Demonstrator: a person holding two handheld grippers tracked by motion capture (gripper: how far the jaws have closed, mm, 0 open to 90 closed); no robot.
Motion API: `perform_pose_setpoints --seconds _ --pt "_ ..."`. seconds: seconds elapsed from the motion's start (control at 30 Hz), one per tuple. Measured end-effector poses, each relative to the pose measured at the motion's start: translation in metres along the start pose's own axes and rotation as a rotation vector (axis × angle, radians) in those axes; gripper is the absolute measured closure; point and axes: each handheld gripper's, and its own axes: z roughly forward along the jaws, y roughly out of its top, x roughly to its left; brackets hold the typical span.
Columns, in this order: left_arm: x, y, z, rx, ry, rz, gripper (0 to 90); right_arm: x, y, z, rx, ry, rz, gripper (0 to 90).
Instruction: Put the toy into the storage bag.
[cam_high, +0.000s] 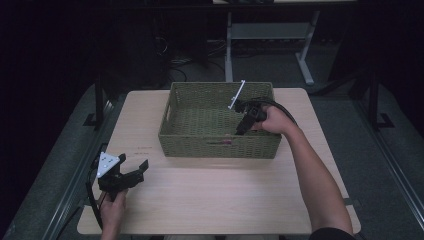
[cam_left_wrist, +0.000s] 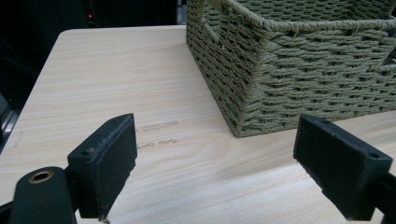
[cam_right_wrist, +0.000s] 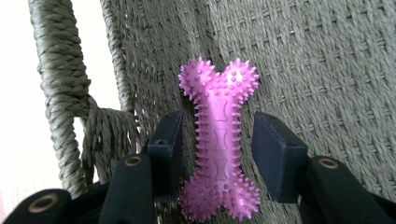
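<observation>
Right tool (cam_right_wrist: 215, 154) was open inside basket (cam_high: 218, 145), jaws flanking pink bone (cam_right_wrist: 218, 144) (long axis along jaws). Left tool (cam_left_wrist: 215, 163) open, idle over tabletop (cam_left_wrist: 116, 84).

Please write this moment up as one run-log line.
right gripper: open, astride pink bone toy inside green woven basket | left gripper: open, holding nothing, over table near basket

Both grippers are black: the left gripper (cam_high: 131, 176) carries a grey three-cornered plate (cam_high: 107, 163); brass-ringed holes sit behind the right gripper (cam_right_wrist: 215, 150) fingers (cam_right_wrist: 169, 147).
</observation>
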Motion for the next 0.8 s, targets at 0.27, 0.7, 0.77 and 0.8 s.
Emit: perform_pose_setpoints --seconds 0.27,0.7,0.77,0.8 --pt "-0.001 0.000 0.000 0.003 -0.002 0.003 13.0 0.001 -0.002 -0.013 -0.053 -0.019 0.021 49.4" --pt "-0.003 0.000 0.001 0.001 -0.008 0.003 13.0 0.009 -0.014 -0.042 -0.124 -0.071 0.056 40.1" --pt "-0.004 0.000 0.001 0.003 -0.008 0.008 13.0 0.012 -0.015 -0.050 -0.143 -0.084 0.056 39.6" --pt "-0.004 0.000 0.001 0.003 -0.006 0.007 13.0 0.012 -0.015 -0.050 -0.143 -0.084 0.056 39.6"
